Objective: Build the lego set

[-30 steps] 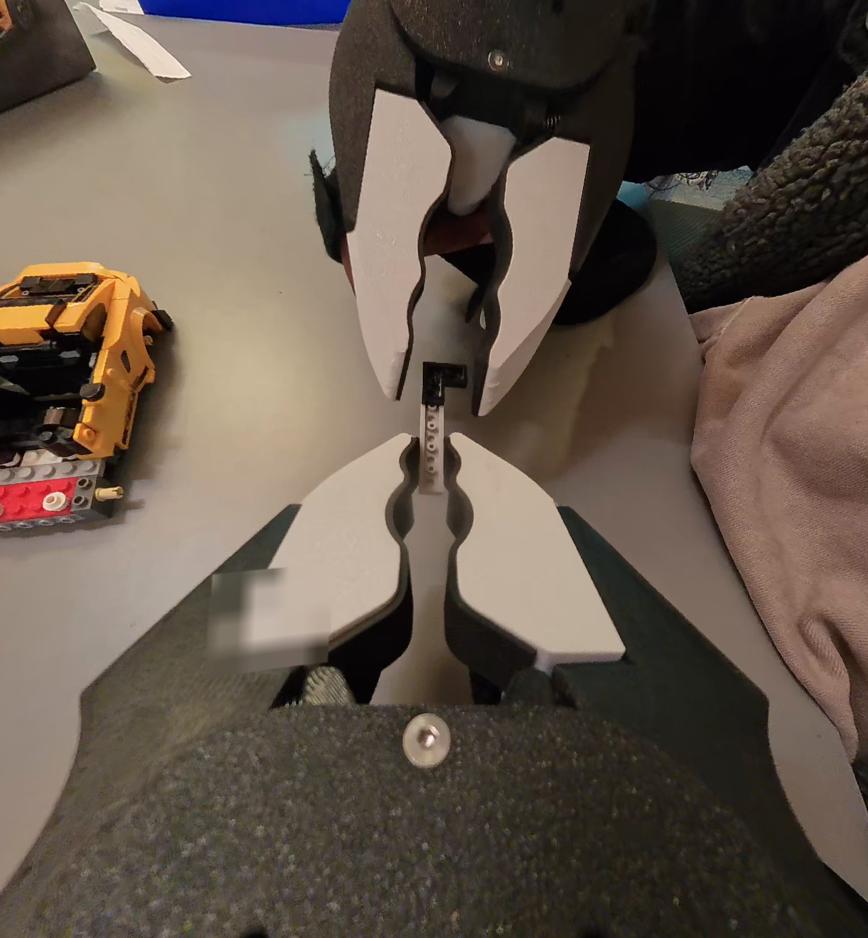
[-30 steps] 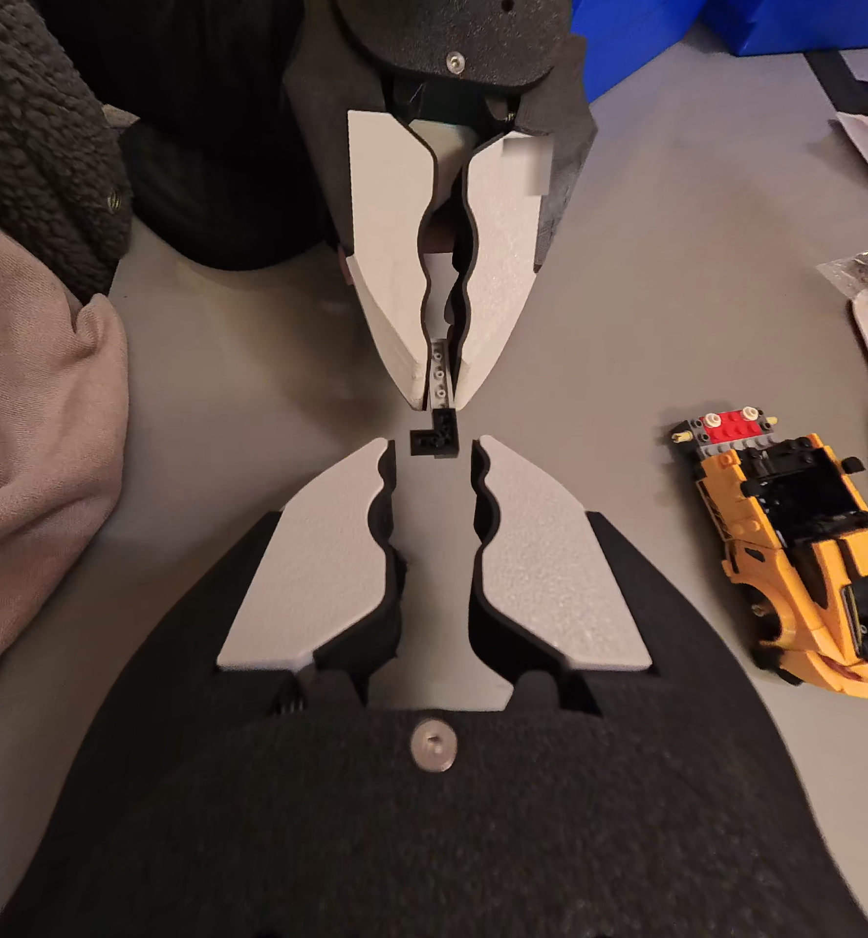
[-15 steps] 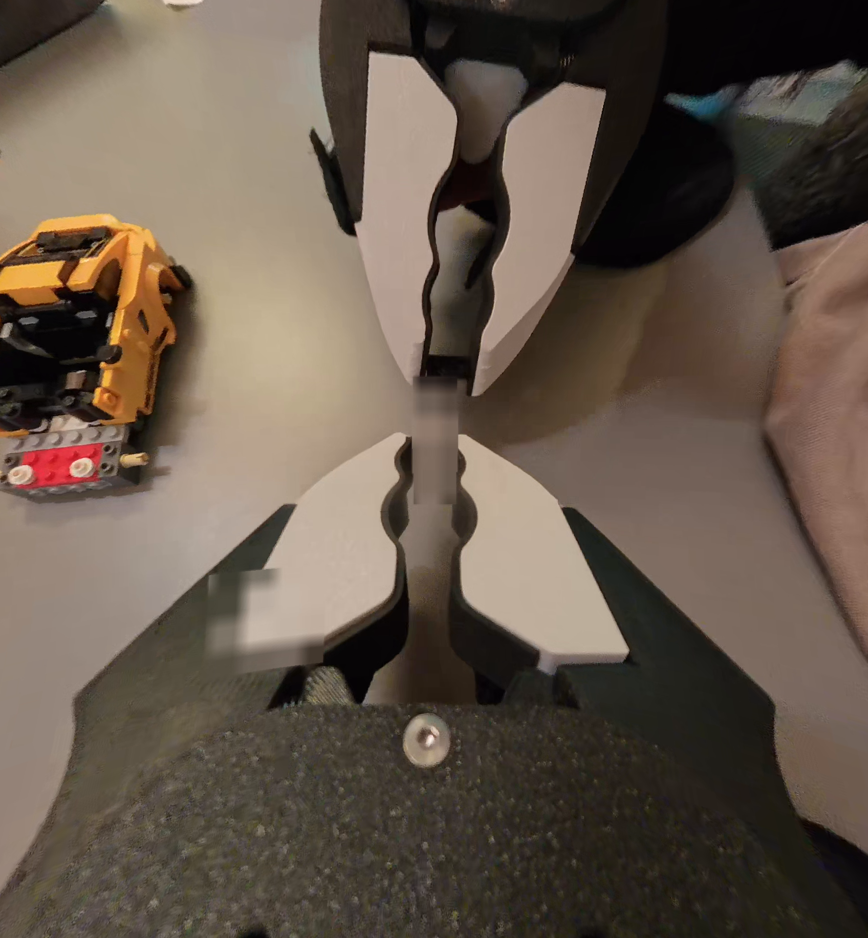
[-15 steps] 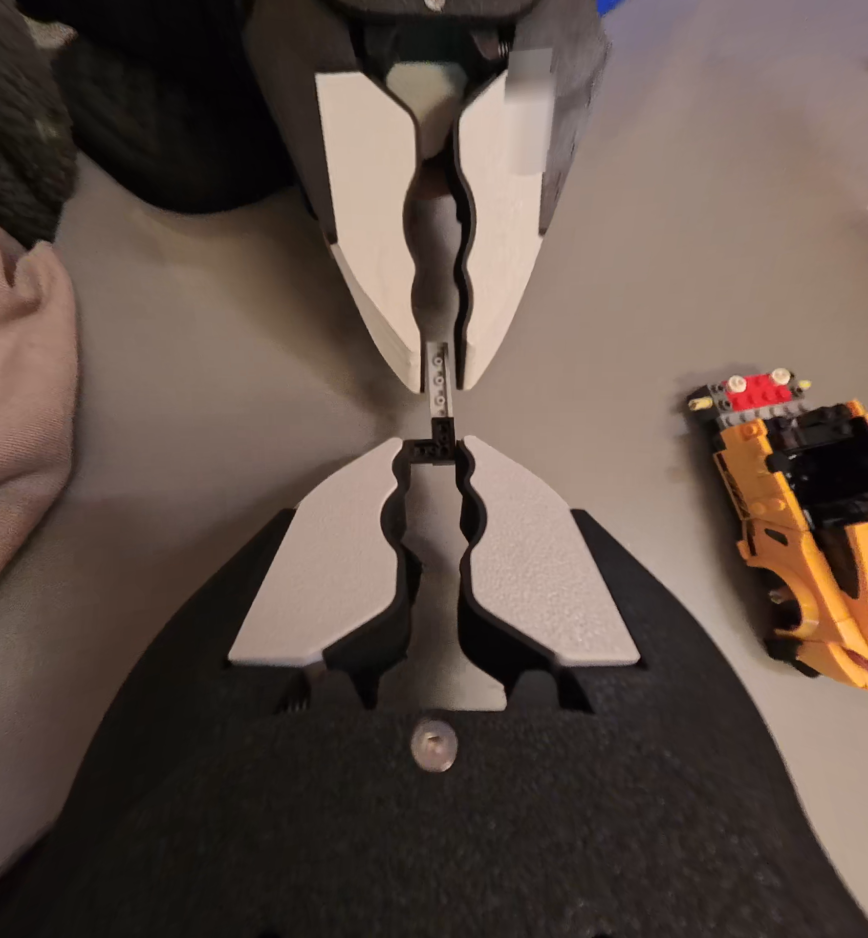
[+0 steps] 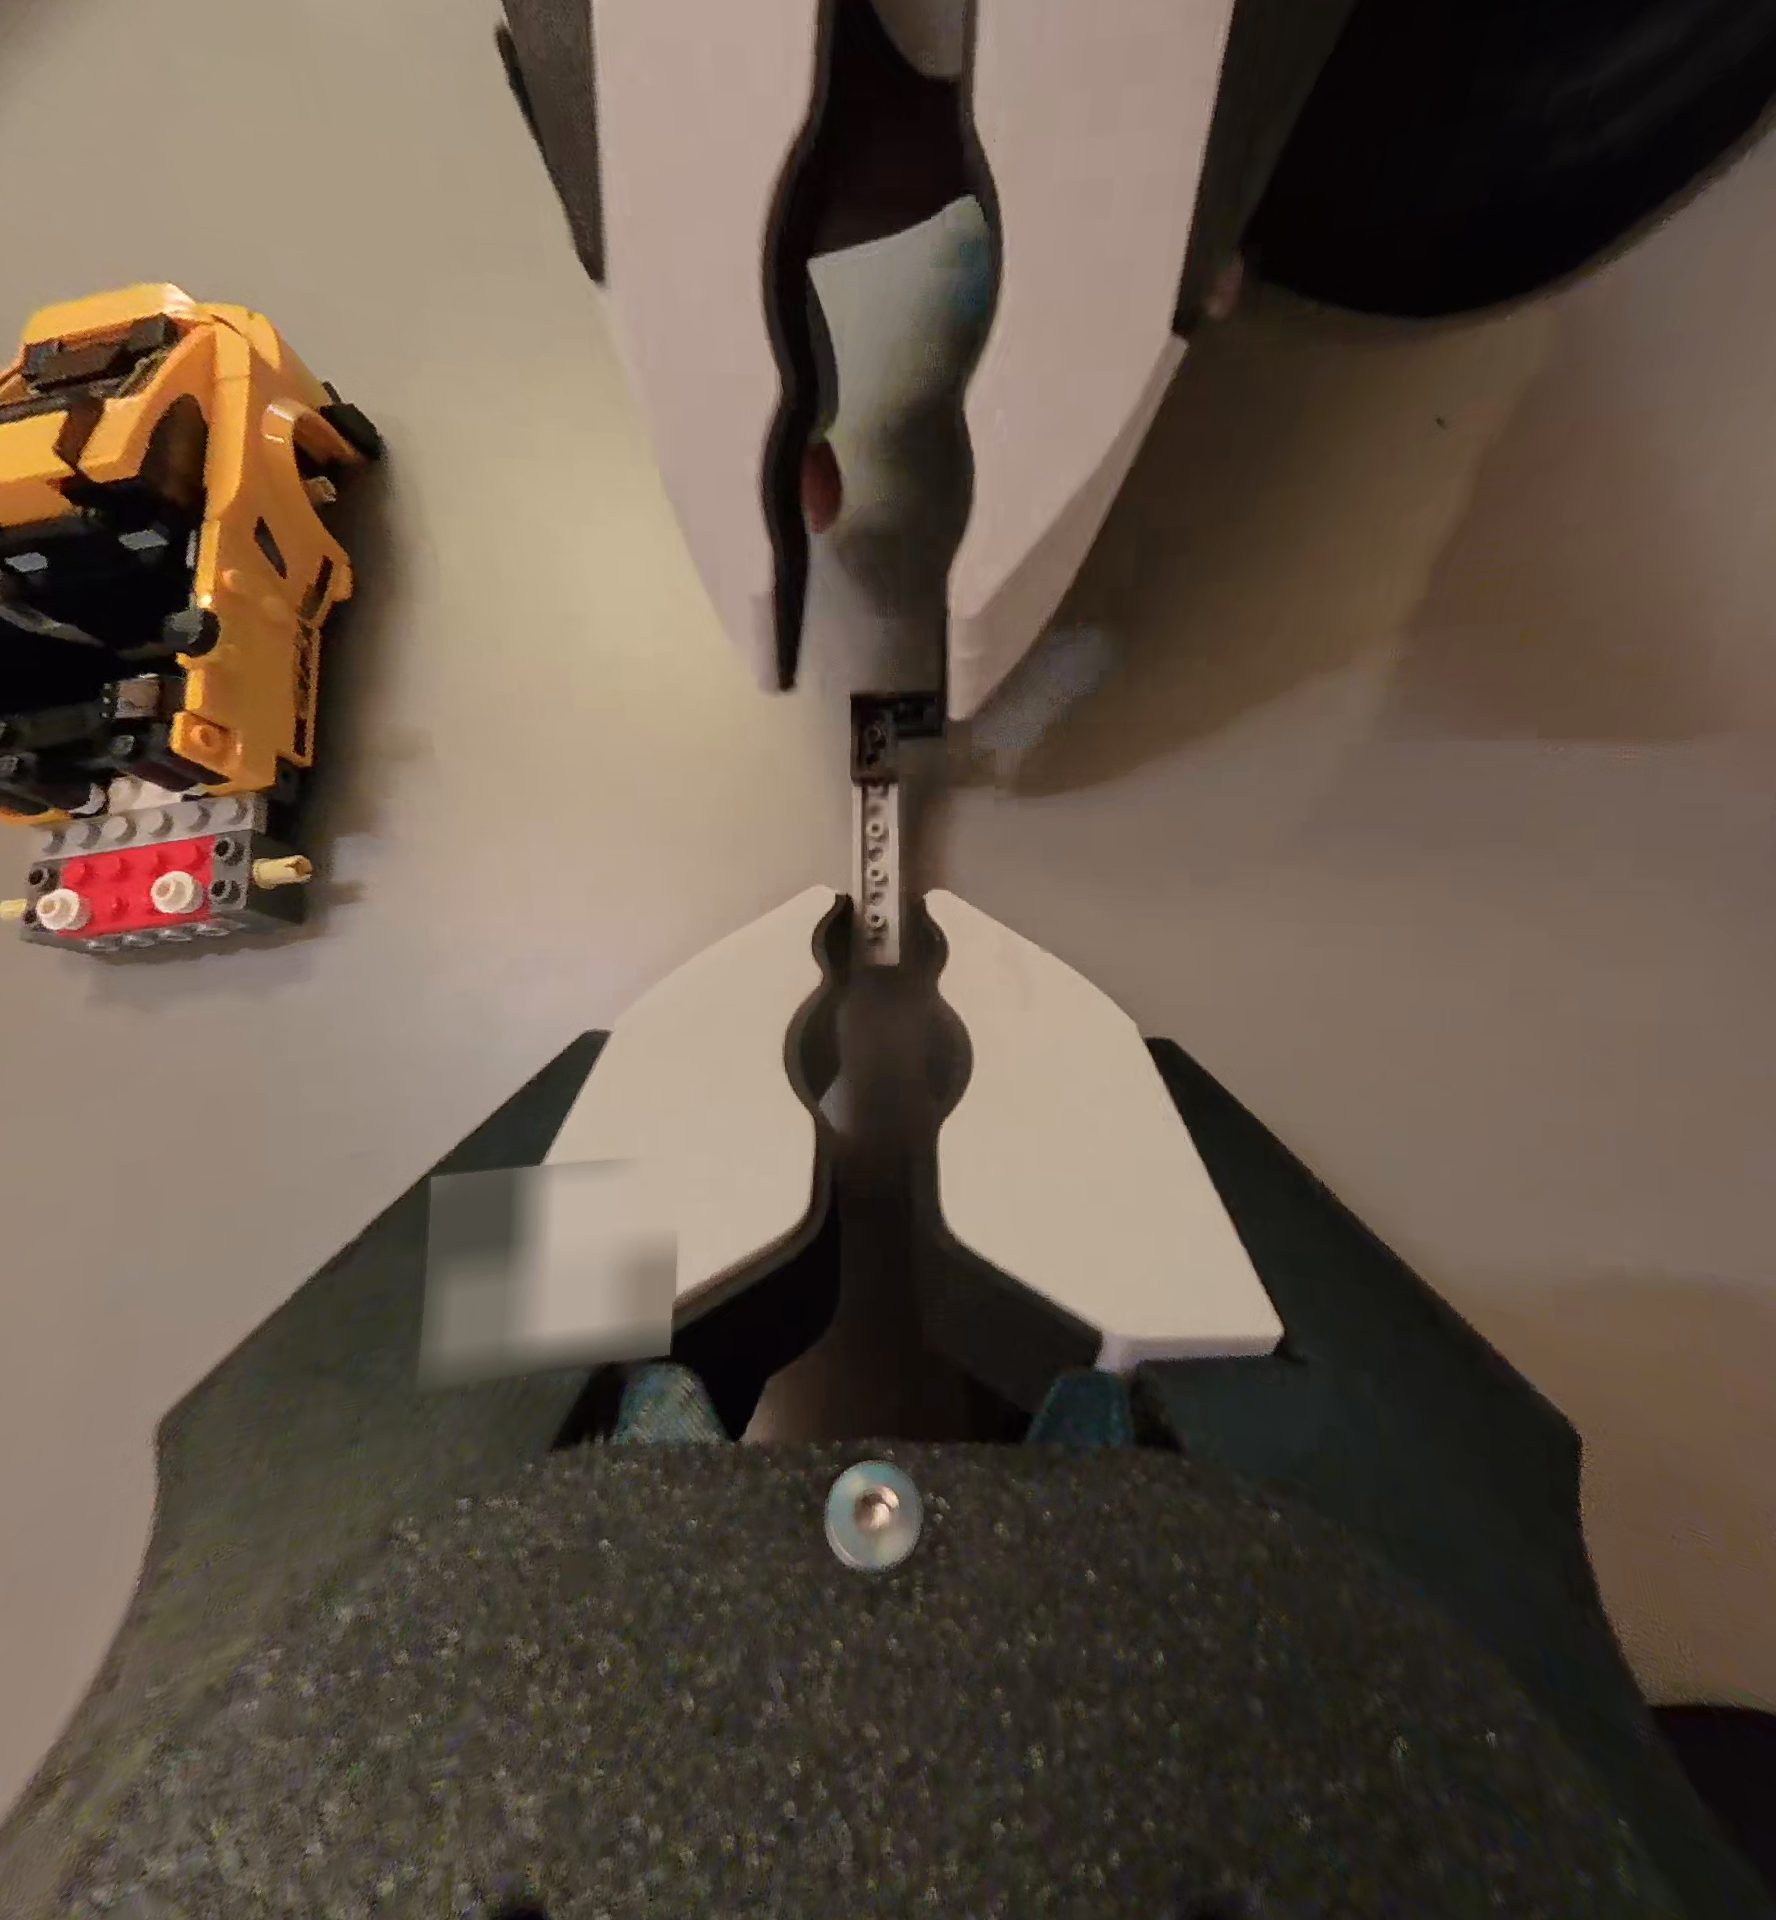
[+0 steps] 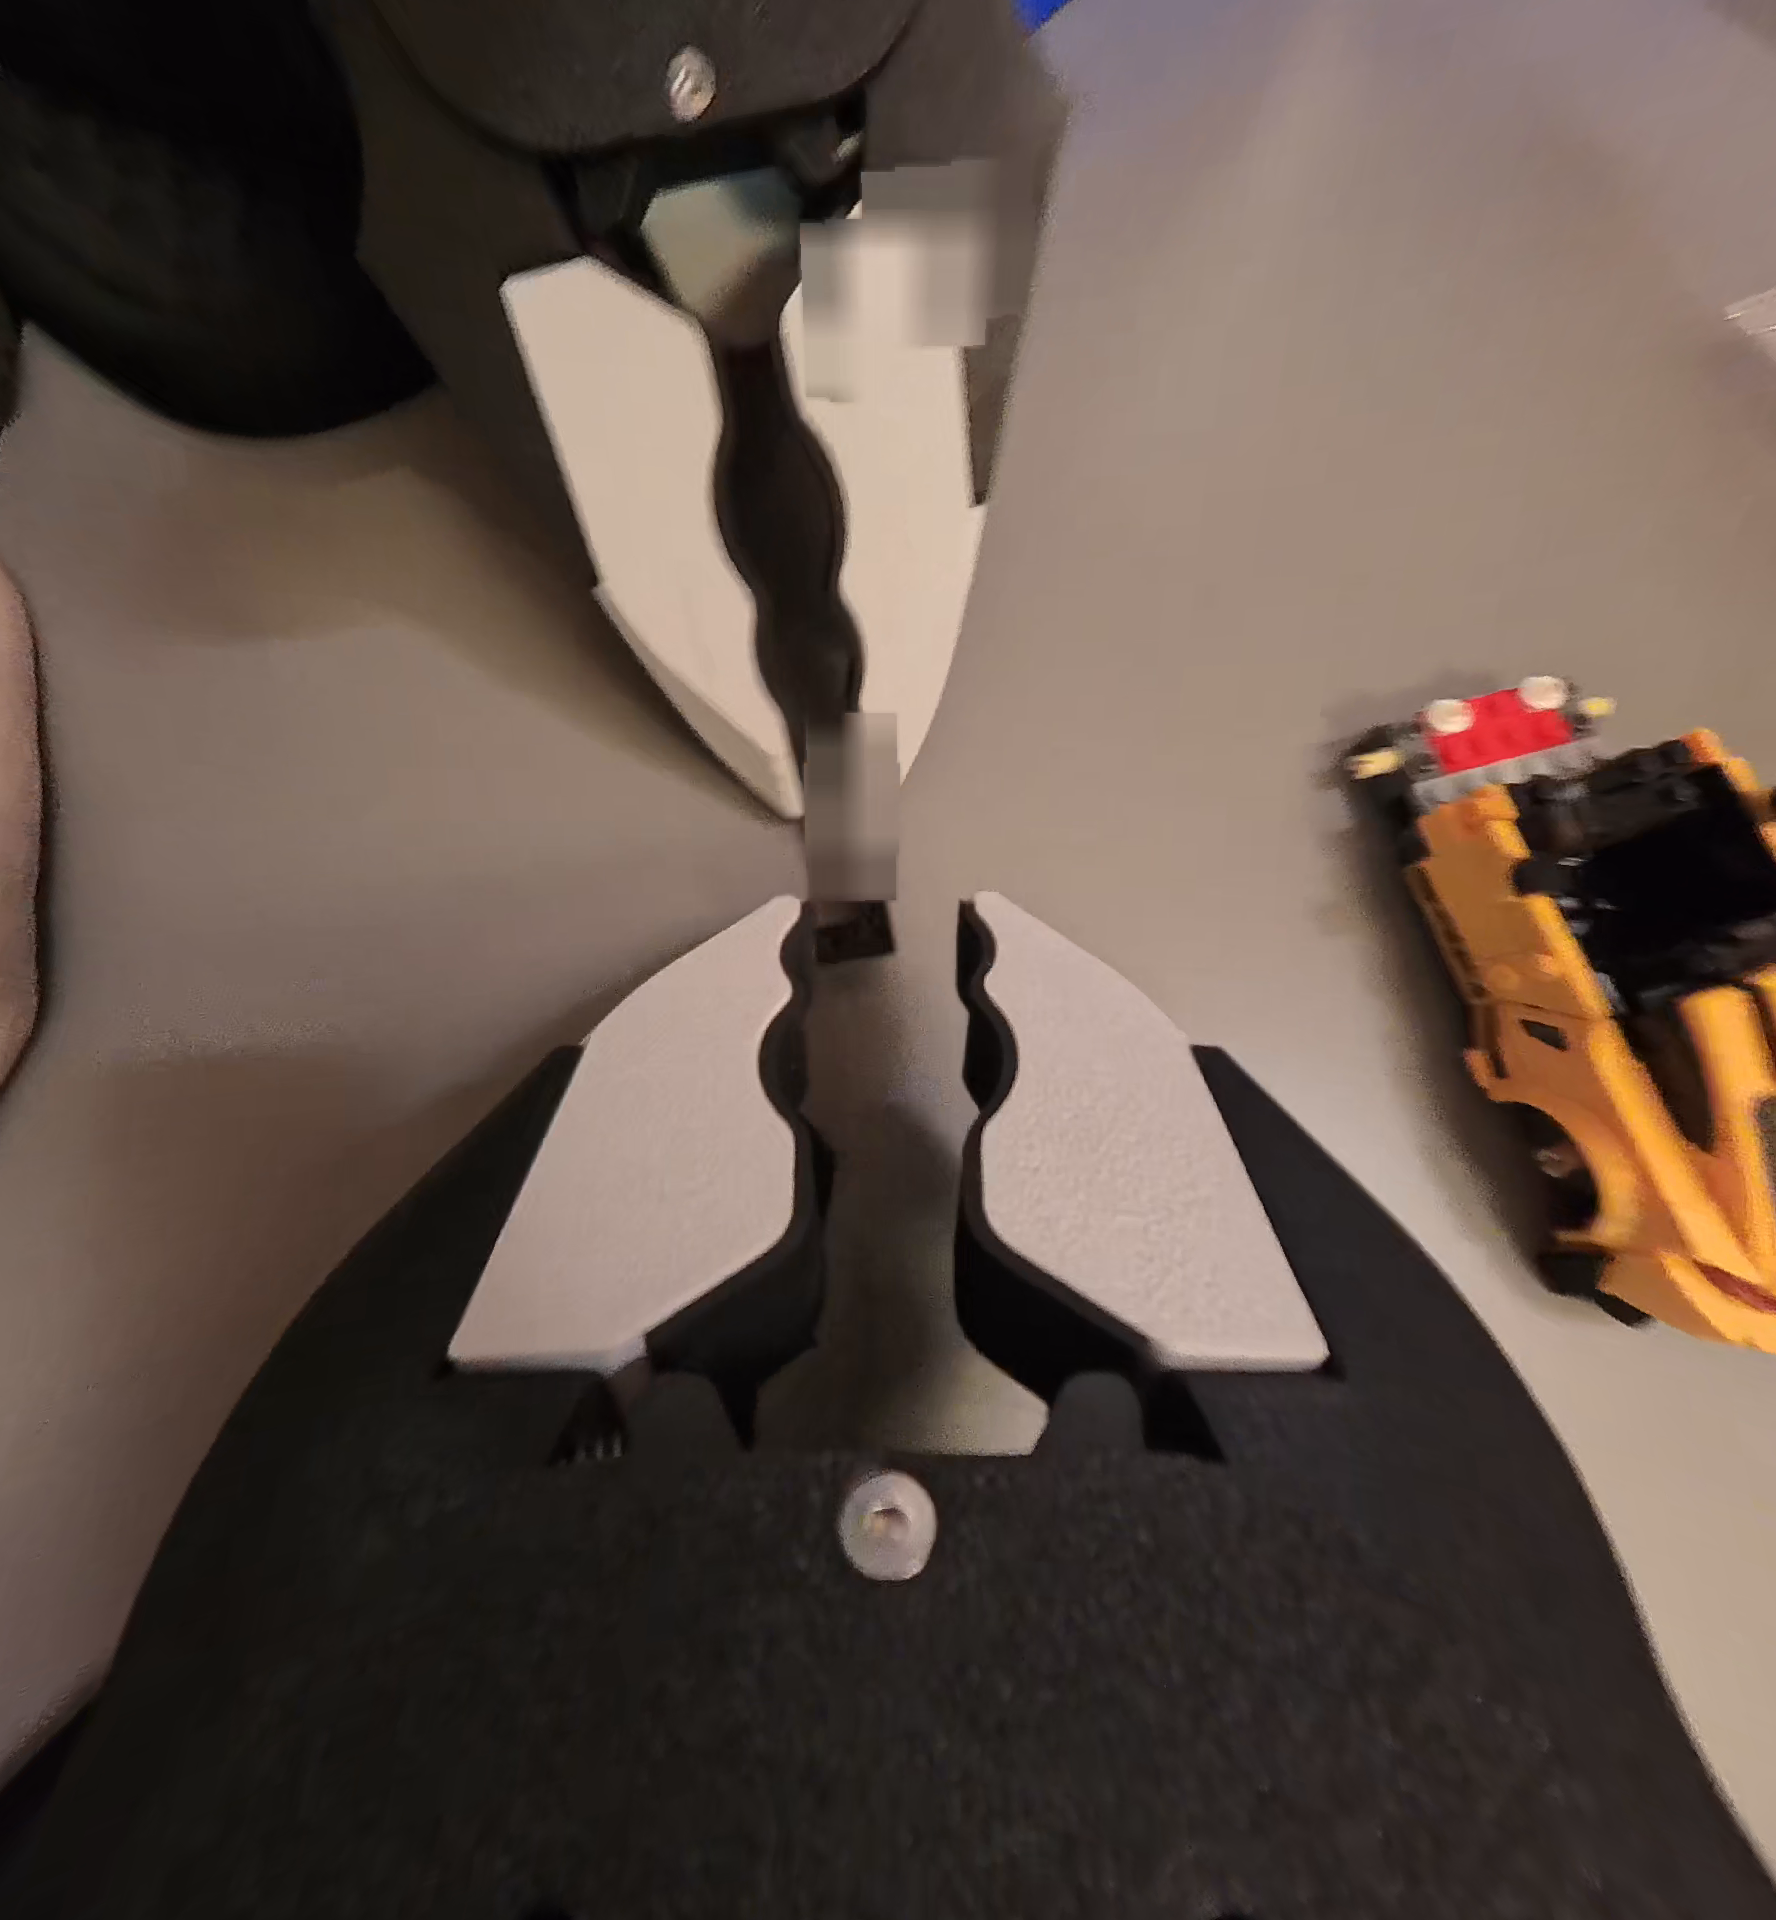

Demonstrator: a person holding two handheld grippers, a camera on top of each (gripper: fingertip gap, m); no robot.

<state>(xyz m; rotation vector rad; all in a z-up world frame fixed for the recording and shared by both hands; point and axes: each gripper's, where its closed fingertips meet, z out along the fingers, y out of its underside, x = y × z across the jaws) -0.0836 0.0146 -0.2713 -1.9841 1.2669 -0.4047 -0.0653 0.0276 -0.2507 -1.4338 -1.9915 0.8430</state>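
Right tool backed off, fingers apart; black bracket now sits on the grey plate, clamped in left tool. Car waits unfinished, tabletop's left.

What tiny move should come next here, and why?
Probably draw the right gripper straight back. The small black L-shaped brick looks seated on the end of the thin grey studded strip, which the left gripper clamps, and the right jaws stand wider than the brick.
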